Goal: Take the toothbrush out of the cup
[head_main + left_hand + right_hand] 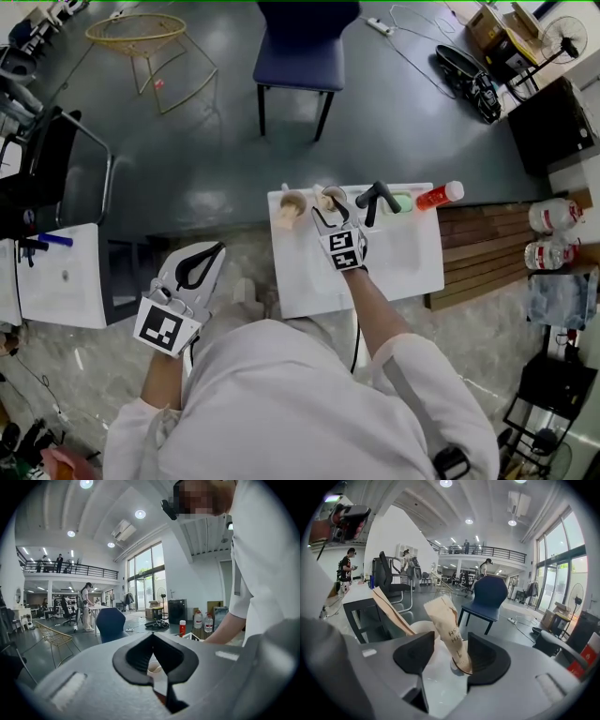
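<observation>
Two pale cups stand at the far edge of the white table (pixel 412 267), each with a toothbrush in a brown paper wrapper. My right gripper (pixel 329 214) reaches over the right cup (pixel 328 200). In the right gripper view its jaws (pixel 451 645) stand open around that wrapped toothbrush (pixel 449 625), which leans toward the right pad, with a gap on the left. The other wrapped toothbrush (pixel 390 611) stands in the white cup (pixel 421 628) further left. My left gripper (pixel 195 270) hangs off the table's left side, shut and empty (pixel 152 637).
A black handled tool (pixel 375 198), a green item (pixel 399 202) and a red bottle (pixel 439 195) lie along the table's far edge to the right. A blue chair (pixel 302 52) stands beyond. Wooden slats (pixel 487 248) and water bottles (pixel 553 216) lie to the right.
</observation>
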Available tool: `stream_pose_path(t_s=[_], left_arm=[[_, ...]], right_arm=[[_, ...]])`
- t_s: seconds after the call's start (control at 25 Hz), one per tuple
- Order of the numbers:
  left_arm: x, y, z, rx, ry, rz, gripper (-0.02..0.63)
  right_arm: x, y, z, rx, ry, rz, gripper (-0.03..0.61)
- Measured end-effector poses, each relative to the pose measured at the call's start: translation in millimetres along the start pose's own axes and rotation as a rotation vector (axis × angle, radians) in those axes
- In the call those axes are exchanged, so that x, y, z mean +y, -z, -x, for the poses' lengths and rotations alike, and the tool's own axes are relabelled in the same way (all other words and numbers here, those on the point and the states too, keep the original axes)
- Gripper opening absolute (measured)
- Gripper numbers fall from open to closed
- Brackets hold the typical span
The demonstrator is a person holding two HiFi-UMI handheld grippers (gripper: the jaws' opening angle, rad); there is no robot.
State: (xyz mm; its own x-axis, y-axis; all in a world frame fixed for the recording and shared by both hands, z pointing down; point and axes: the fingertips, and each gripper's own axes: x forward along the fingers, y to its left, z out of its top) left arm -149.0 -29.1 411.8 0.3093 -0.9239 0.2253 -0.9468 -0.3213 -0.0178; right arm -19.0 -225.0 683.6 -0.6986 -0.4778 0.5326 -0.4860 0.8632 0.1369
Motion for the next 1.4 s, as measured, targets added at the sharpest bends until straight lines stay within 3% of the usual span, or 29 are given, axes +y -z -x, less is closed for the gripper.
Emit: stream_pose_path(t_s=[0.6,0.76,0.84,1.4], left_arm=[[6,8,5,0.047,-0.046,0.011,0.006],[7,8,2,0.052,-0.044,0.013,0.006],[8,8,0,0.051,-0.041,0.011,0.006],[8,8,-12,0.042,-0.019,0.02,0.006]], right_arm=[[-7,10,-22,0.045,0.01,0.016,0.14],[-11,10,-23,0.046,0.025,0.027,0.097],[-14,10,-23,0.045,0.044,0.032,0.04],[-26,6,-18,0.037,0.068,0.02,0.021]])
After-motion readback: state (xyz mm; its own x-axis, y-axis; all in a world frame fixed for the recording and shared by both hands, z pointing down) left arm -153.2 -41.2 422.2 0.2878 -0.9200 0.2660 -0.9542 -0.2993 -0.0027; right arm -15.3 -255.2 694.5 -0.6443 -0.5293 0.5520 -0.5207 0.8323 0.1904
